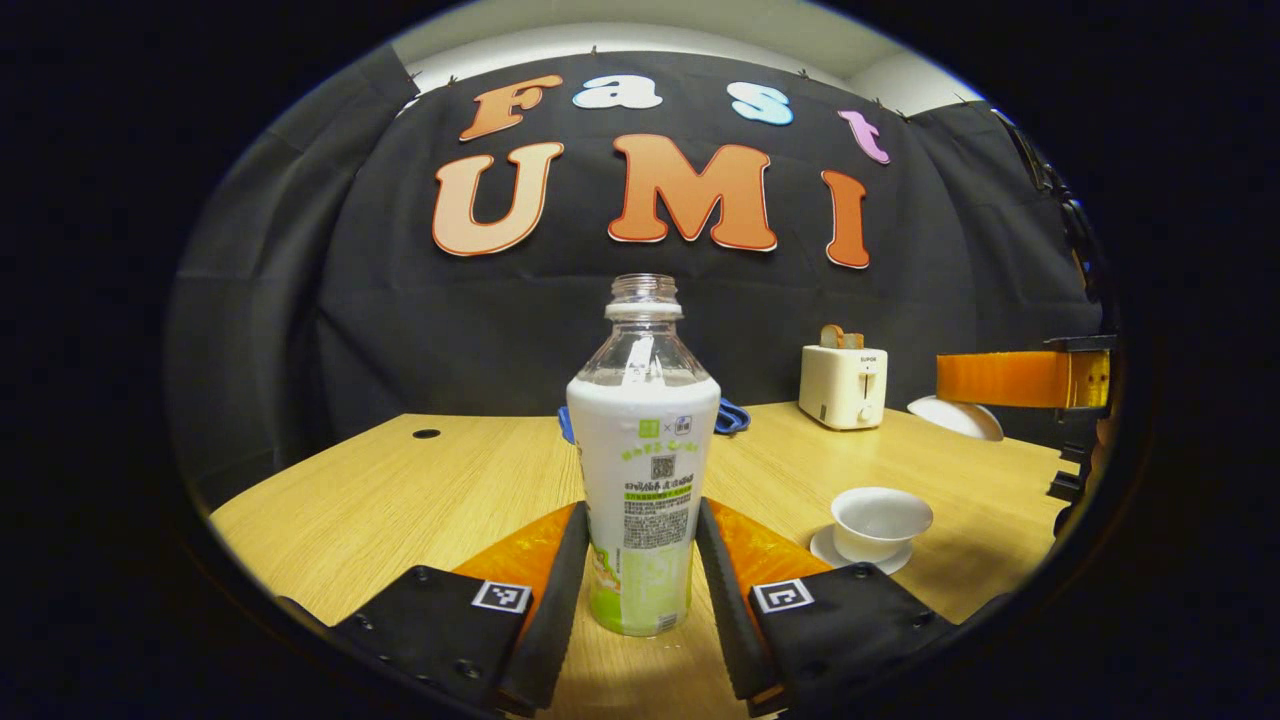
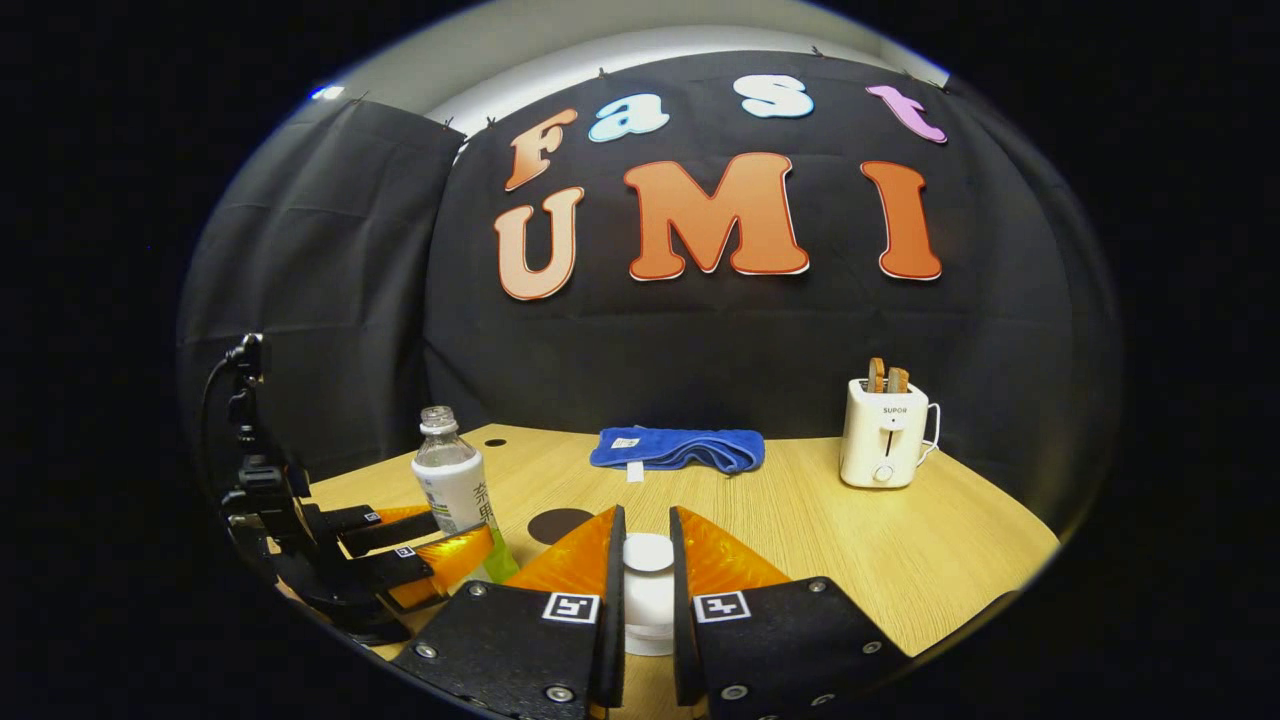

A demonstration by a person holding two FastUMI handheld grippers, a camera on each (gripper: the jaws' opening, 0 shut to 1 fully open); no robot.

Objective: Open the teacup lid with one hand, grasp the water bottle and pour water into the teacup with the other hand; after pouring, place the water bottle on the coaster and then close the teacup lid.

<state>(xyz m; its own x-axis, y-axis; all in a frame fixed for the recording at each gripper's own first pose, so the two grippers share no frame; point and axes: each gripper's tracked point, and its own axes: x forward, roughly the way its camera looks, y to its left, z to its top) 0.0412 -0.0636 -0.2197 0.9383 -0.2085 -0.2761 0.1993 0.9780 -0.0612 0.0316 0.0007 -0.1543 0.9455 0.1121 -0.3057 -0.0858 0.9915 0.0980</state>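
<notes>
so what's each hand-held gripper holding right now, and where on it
The right hand-held gripper is shut on the teacup lid, gripping its knob. The left hand-held gripper brackets the water bottle's lower body, fingers apart from it, nothing held.

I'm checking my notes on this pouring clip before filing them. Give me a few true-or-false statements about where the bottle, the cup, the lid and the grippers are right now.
1. The clear plastic water bottle with a white and green label has no cap. True.
2. The bottle lies on its side. False: it stands upright on the light wooden table, between the left gripper's fingers.
3. The white porcelain teacup is open. True: it sits uncovered on its white saucer.
4. The right gripper is empty. False: its fingers hold the white teacup lid.
5. The folded blue towel covers the white toaster. False: they lie apart.
</notes>
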